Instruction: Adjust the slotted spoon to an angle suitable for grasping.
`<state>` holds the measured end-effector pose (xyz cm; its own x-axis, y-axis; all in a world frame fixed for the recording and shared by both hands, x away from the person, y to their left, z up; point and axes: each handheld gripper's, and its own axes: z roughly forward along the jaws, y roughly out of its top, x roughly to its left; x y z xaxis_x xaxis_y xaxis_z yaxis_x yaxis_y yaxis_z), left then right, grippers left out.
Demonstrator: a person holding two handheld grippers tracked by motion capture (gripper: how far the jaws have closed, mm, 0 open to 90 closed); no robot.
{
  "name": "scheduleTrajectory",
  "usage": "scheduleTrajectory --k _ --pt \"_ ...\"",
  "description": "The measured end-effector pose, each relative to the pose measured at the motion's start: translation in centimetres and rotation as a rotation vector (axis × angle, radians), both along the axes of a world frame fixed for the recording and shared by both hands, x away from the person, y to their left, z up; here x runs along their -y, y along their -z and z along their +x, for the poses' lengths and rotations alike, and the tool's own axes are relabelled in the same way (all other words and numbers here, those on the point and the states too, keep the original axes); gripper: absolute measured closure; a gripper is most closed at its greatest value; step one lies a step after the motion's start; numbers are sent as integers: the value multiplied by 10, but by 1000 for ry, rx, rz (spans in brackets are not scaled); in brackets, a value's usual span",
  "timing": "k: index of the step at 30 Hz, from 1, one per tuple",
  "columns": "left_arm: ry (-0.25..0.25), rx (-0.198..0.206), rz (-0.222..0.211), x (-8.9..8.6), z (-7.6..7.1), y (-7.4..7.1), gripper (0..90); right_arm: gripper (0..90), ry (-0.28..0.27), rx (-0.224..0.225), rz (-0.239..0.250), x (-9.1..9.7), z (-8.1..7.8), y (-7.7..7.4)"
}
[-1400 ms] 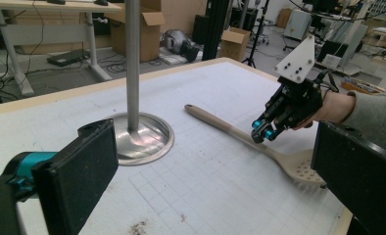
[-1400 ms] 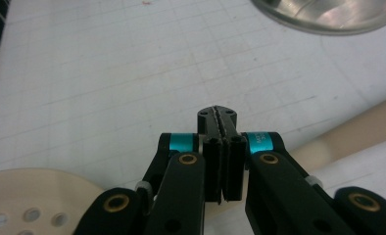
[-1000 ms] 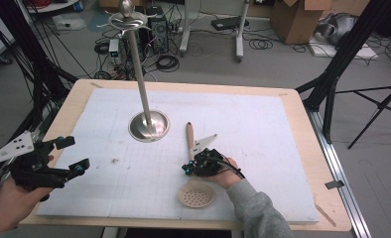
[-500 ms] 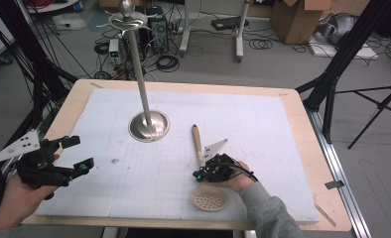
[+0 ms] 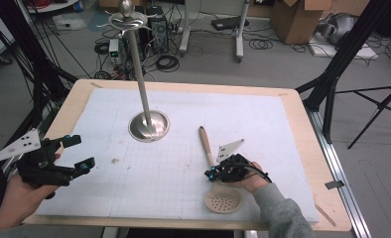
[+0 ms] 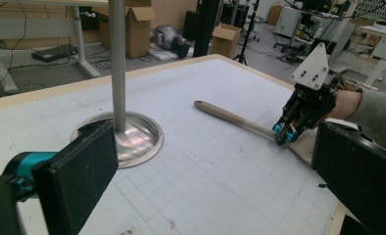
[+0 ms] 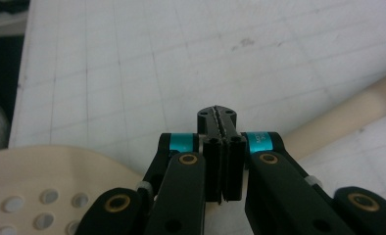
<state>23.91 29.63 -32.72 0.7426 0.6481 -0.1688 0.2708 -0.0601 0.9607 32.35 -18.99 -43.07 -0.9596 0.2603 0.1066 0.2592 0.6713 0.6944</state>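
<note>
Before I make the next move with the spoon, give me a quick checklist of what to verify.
1. Right gripper jaws closed: ok, shut with nothing between them.
2. Right gripper tips bearing on the slotted spoon: cannot tell; they sit at its neck, but contact is hidden.
3. Left gripper free: ok, open and empty at the mat's left edge.
4. Spoon lying flat on the white mat: ok.
5. Spoon clear of the metal stand: ok, handle tip apart from the base.
</note>
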Motion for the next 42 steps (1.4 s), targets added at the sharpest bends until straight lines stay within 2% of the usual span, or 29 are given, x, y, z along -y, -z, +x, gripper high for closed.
scheduleTrajectory --k 3,5,6,8,10,14,19,20,24,28,32,36,37,38,42 --pt "1 0 0 -1 1 0 41 899 36 39 10 4 7 -6" --pt "2 0 3 -1 1 1 41 899 102 61 36 9 13 -10" --pt "0 0 2 -1 1 1 41 900 167 74 73 15 21 -12" --pt "3 -1 4 -1 1 2 41 900 188 78 84 16 25 -12" --pt "7 0 5 0 1 2 41 900 275 62 90 19 37 -10" --pt "9 4 0 -1 1 2 42 900 312 72 73 21 49 -6" --pt "13 -5 -5 -2 2 3 41 900 305 63 75 25 58 -1" --pt "9 -10 -4 -2 2 4 41 900 300 58 57 24 60 3" --pt "2 -20 3 -4 1 7 41 900 297 49 47 22 64 8" --pt "7 -19 -9 -5 -3 7 42 899 274 26 64 14 68 15" --pt "2 -19 -10 -5 -5 8 41 899 258 24 71 8 71 16" --pt "-12 -20 -2 -9 -7 9 41 899 194 21 49 -7 76 13" --pt "-14 -18 -2 -11 -8 8 41 899 163 23 52 -18 77 13" --pt "-19 -18 -7 -12 -8 8 41 899 163 23 52 -18 77 13" --pt "-29 -16 -8 -16 -10 8 41 899 95 14 54 -36 78 14"
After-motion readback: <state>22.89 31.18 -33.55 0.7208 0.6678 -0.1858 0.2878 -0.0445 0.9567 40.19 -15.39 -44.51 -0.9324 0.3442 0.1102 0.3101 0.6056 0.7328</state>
